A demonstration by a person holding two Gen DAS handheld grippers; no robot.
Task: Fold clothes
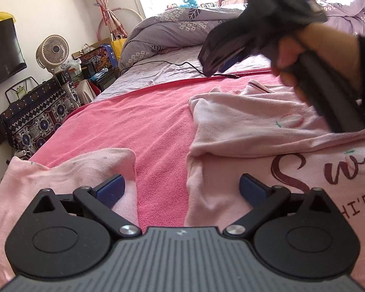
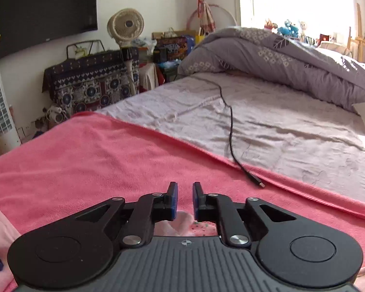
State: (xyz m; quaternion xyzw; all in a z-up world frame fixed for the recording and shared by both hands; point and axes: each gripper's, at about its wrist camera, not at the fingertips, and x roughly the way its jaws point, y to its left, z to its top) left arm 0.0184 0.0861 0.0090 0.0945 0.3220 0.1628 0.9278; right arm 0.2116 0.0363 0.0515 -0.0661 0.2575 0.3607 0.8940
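A pale pink shirt (image 1: pixel 255 126) with dark red lettering lies rumpled on a coral-pink towel (image 1: pixel 146 112) spread over the bed. One part of it is folded over at the right, and another pink part (image 1: pixel 68 170) lies at the lower left. My left gripper (image 1: pixel 181 187) hovers low over the strip of towel between those two parts, jaws wide open and empty. A hand (image 1: pixel 294 58) holds my right gripper (image 1: pixel 216 58) above the shirt's far end. In the right wrist view the right gripper (image 2: pixel 185 191) shows a narrow gap with nothing pinched. A bit of pink cloth (image 2: pixel 182 226) lies beneath its finger bases.
A black cable (image 2: pixel 231 131) with a plug end runs across the grey sheet onto the towel's far edge. A bunched grey flowered quilt (image 2: pixel 279 58) lies at the back. Beyond the bed's left side stand a fan (image 2: pixel 125 28), a wall screen (image 2: pixel 43 14) and a pattern-draped stand (image 2: pixel 90 82).
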